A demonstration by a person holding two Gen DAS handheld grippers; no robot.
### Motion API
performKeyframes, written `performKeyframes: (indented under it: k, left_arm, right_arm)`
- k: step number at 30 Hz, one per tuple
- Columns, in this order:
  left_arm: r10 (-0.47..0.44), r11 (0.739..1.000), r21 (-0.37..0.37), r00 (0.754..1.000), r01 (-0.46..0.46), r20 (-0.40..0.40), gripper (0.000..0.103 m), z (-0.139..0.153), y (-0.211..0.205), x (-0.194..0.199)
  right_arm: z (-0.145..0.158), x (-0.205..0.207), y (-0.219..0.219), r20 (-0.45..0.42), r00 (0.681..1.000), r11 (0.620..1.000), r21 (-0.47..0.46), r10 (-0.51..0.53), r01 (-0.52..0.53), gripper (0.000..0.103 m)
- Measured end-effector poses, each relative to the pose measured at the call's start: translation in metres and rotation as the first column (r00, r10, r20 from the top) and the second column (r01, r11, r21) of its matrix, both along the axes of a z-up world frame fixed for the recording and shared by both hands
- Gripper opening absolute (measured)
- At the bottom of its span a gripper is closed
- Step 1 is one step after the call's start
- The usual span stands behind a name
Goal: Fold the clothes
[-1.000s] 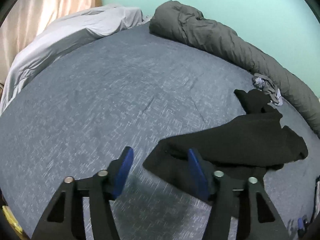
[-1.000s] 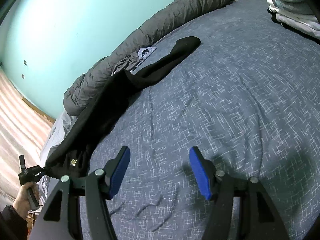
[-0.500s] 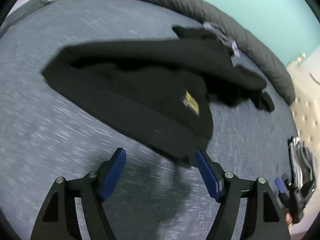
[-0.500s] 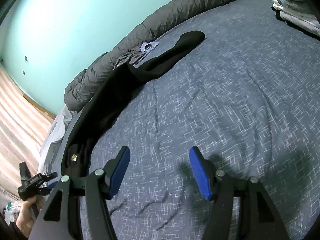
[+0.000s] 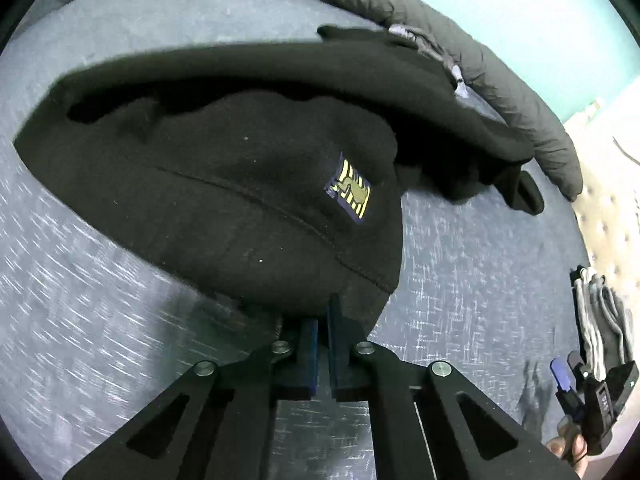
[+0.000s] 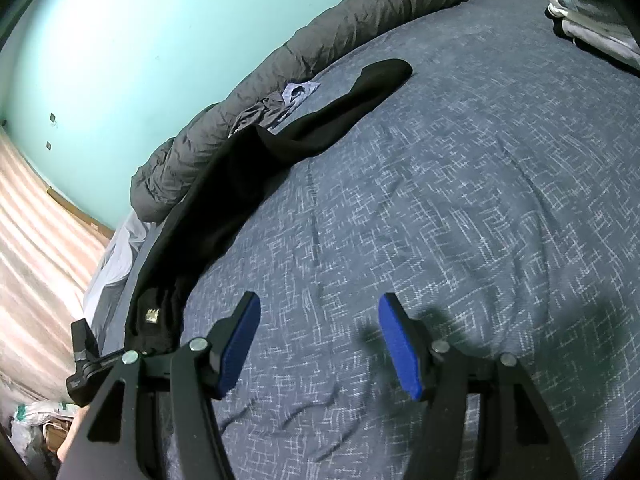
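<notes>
Your left gripper (image 5: 323, 320) pinches the black fleece garment's (image 5: 248, 200) hem at lower centre; your right gripper (image 6: 320, 344) gapes, holding nothing.

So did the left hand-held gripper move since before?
Yes. The left hand-held gripper came in from bare grey-blue bedspread onto the black sweater and shut on its hem.

Black gripper frames, silver screws, blue pads on fingers (image 6: 238, 344).

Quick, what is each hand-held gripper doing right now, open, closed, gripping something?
Left hand-held gripper: closed, pinching the edge of the black sweatshirt.
Right hand-held gripper: open, empty, above the blue bedspread.
</notes>
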State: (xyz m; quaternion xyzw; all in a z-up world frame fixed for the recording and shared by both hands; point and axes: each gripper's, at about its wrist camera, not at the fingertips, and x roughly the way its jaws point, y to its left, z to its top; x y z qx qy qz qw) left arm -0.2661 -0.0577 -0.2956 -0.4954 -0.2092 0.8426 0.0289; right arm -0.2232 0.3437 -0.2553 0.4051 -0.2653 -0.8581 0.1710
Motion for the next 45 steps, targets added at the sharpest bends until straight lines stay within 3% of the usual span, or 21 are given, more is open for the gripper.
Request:
performKeyframes:
  k: [6,11,18,25,29,34,38,40,45]
  left_arm:
    - [-0.070,0.992,-0.107,0.993,0.060,-0.092,0.002,0.059,-0.021,0.021]
    - [-0.063,0.988,-0.150,0.987,0.041,-0.145,0.002,0.111,-0.064,0.050]
    - [-0.044,0.986,-0.168,0.980,0.012,-0.192,0.002,0.156,-0.110,0.093]
    - [-0.013,0.986,-0.163,0.972,-0.026,-0.233,0.002,0.184,-0.164,0.154]
    - [-0.008,0.984,-0.174,0.973,-0.033,-0.230,0.002,0.183,-0.183,0.176]
    - [0.011,0.987,-0.154,0.982,-0.041,-0.190,0.002,0.159,-0.196,0.180]
    - [0.008,0.988,-0.149,0.983,-0.036,-0.184,0.002,0.144,-0.194,0.177]
    - [0.004,0.988,-0.150,0.984,-0.031,-0.177,0.002,0.137,-0.193,0.175]
    - [0.010,0.988,-0.152,0.987,-0.036,-0.163,0.002,0.121,-0.201,0.171]
  right_arm:
    - [0.002,0.000,-0.006,-0.009,1.000,1.000,0.019,0.010,-0.010,0.062]
    - [0.006,0.005,-0.013,-0.027,1.000,0.999,0.048,0.012,-0.011,0.062]
    - [0.020,0.032,-0.016,-0.030,0.998,0.999,0.004,-0.047,0.047,0.062]
    - [0.044,0.066,-0.025,-0.048,0.999,0.999,0.045,-0.010,0.012,0.062]
    - [0.055,0.085,-0.018,-0.043,0.999,0.997,0.076,-0.006,0.010,0.062]
    - [0.060,0.093,-0.026,0.006,0.998,0.992,0.111,0.056,-0.056,0.062]
    - [0.054,0.084,-0.039,0.060,0.993,0.983,0.144,0.104,-0.112,0.063]
    - [0.048,0.074,-0.044,0.096,0.987,0.981,0.134,0.127,-0.140,0.071]
    - [0.038,0.043,-0.057,0.127,0.980,0.981,0.099,0.154,-0.167,0.073]
